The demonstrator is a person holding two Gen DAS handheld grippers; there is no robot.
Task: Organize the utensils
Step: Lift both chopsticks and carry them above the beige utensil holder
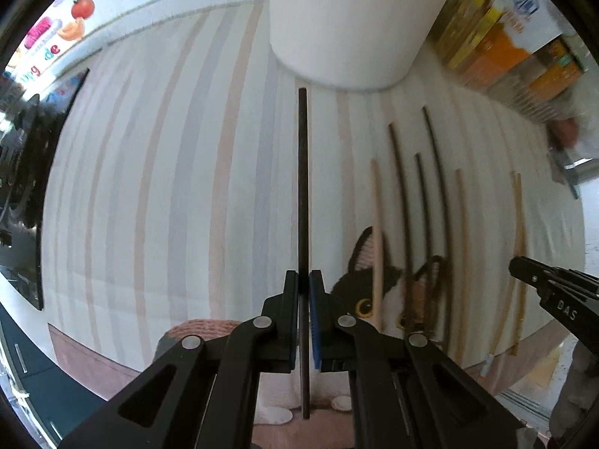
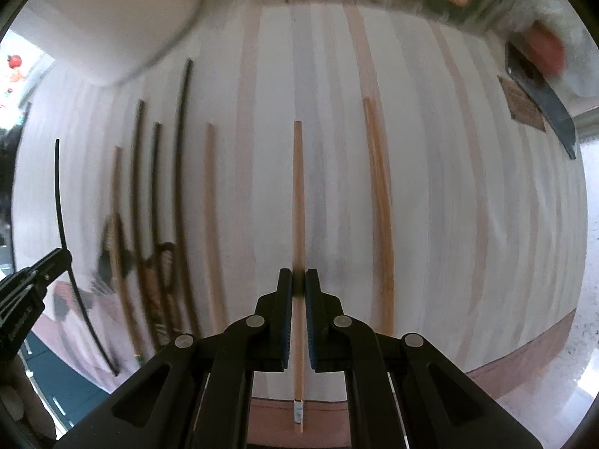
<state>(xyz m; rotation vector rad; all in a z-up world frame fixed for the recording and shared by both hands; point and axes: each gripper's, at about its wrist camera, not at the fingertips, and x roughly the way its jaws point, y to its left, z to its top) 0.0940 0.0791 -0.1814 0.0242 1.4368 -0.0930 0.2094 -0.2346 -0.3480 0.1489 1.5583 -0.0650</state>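
Below, a pale striped cloth (image 1: pixel 157 194) spread over the table, a black-and-white cat picture (image 1: pixel 368 292) near its lower edge. Left gripper (image 1: pixel 304 280) pointing down, jaws nearly closed, clamped on a thin dark round chopstick (image 1: pixel 302 187) held clear of the cloth and running straight up the left wrist view toward a tall white cylindrical container (image 1: pixel 344 22). To that stick's right, flat on the cloth: three more dark chopsticks (image 1: pixel 402 194) and several light wooden chopsticks (image 1: pixel 377 232), roughly side by side, some crossing the cat picture. Far right of that view, the black tip of the right gripper (image 1: pixel 524 265), with a blurred light-gloved hand below it.

Right gripper (image 2: pixel 298 280) likewise pointing down, jaws almost shut, pinching one light wooden chopstick (image 2: pixel 298 194) about the middle of its length; a small whitish band near that stick's lower end. Just right of it, a pair of light wooden sticks (image 2: pixel 380 205) lying together on the cloth. Left of it, another light stick, then the dark ones, blurred. At the left edge of the right wrist view, the left gripper (image 2: pixel 61 256) with its dark chopstick (image 2: pixel 61 202) slanting past the tip. Behind the cloth, yellow and orange cartons (image 1: pixel 498 37), out of focus.
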